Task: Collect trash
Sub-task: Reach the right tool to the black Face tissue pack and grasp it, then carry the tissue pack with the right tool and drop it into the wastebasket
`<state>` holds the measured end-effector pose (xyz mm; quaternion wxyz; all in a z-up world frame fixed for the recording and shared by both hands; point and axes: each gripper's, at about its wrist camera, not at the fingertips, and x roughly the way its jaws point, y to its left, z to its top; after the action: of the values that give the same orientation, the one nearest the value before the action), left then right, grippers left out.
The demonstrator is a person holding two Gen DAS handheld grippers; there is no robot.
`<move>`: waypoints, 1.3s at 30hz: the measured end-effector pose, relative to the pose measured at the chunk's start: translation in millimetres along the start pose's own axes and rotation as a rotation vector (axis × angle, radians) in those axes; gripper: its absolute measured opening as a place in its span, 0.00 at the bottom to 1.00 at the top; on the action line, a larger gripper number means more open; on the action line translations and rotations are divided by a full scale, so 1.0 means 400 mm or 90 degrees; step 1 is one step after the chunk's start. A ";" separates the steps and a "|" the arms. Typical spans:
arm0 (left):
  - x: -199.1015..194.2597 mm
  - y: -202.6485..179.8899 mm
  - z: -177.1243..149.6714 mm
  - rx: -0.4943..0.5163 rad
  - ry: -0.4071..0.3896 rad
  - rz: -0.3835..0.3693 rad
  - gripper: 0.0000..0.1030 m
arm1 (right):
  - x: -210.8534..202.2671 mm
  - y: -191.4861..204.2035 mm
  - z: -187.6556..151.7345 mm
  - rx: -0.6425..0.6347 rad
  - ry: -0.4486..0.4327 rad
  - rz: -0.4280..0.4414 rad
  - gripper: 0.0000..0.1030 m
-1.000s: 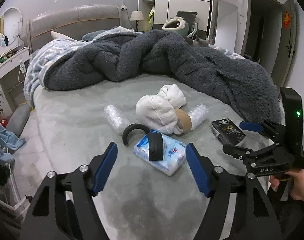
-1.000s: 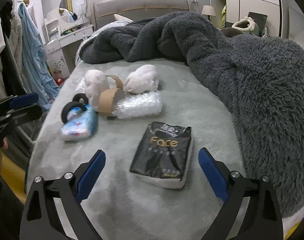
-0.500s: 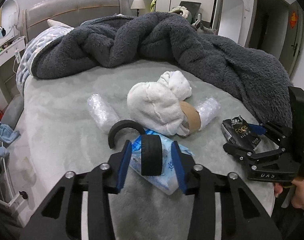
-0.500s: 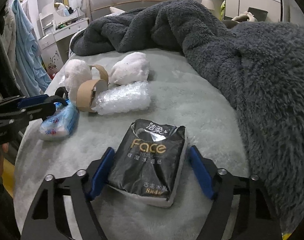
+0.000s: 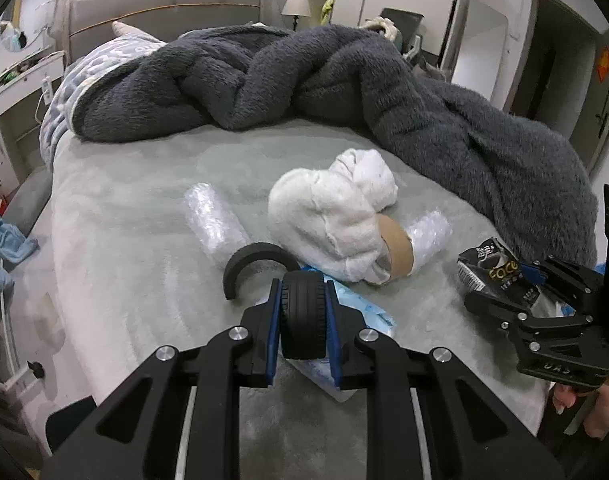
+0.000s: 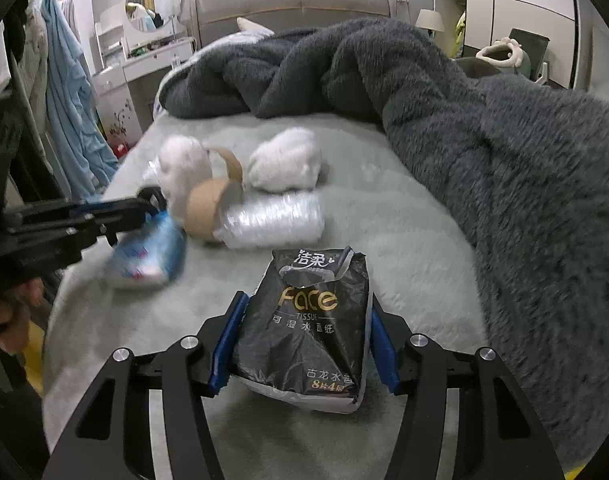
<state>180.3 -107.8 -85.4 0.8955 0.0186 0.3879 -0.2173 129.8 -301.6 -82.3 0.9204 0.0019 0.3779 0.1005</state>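
Note:
My left gripper (image 5: 303, 312) is shut on a small black toy tyre (image 5: 303, 316) just above a blue tissue pack (image 5: 356, 312) on the bed. A black half-ring (image 5: 252, 260) lies beside it. My right gripper (image 6: 302, 336) is shut on a black "Face" tissue pack (image 6: 308, 320), which rests on the bed; it also shows in the left wrist view (image 5: 492, 272). Behind lie white crumpled wads (image 5: 336, 212), a cardboard tape roll (image 6: 204, 208) and two bubble-wrap rolls (image 6: 276, 220) (image 5: 212, 220).
A rumpled dark grey fleece blanket (image 5: 344, 92) covers the back and right of the bed (image 5: 124, 220). The headboard (image 5: 164, 4) is behind it. A dresser with a round mirror (image 6: 152, 0) and hanging blue clothes (image 6: 68, 92) stand to the left.
Both grippers moved forward and closed: the left onto the black tyre, the right onto the black tissue pack. The blue pack has shifted and looks blurred in the right wrist view.

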 end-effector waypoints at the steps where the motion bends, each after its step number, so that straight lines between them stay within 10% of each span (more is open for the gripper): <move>1: -0.006 0.001 0.001 -0.006 -0.002 0.000 0.21 | -0.009 0.003 0.006 0.003 -0.006 0.004 0.56; 23: -0.174 0.127 -0.053 -0.102 -0.025 0.116 0.21 | -0.112 0.196 0.130 -0.060 -0.057 0.128 0.56; 39: -0.202 0.354 -0.198 -0.179 0.071 0.201 0.21 | -0.041 0.453 0.146 -0.155 0.010 0.224 0.56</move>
<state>134.4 66.6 -103.2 0.8892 -0.0340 0.4559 -0.0166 125.9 -122.8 -14.8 0.8791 -0.0443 0.3637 0.3048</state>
